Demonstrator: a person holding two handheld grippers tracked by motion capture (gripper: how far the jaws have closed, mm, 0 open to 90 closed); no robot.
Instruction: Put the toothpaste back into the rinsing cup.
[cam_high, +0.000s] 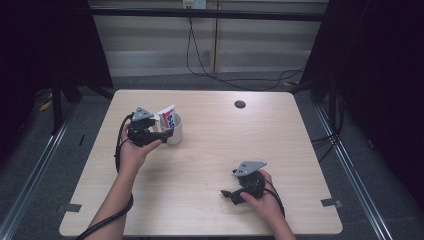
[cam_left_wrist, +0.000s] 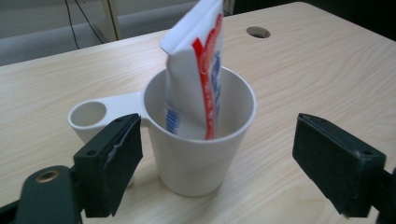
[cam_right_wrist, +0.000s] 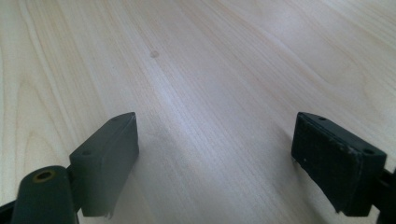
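A white cup (cam_high: 175, 134) (cam_left_wrist: 196, 163) with a flat ring handle stands on the left part of the wooden table (cam_high: 215, 145). A white tube with red and blue print (cam_high: 168, 116) (cam_left_wrist: 198, 60) stands in it, leaning over the rim. My left gripper (cam_high: 161, 134) (cam_left_wrist: 217, 126) is open just in front of the cup; its jaws stand wide on either side without touching it. My right gripper (cam_high: 228, 194) (cam_right_wrist: 215, 121) rests low near the front right of the table, open, with bare wood between its jaws.
A round cable hole (cam_high: 240, 104) (cam_left_wrist: 258, 32) sits near the table's far edge. Cables (cam_high: 200, 65) trail over the floor behind the table. Dark curtains and rails flank both sides.
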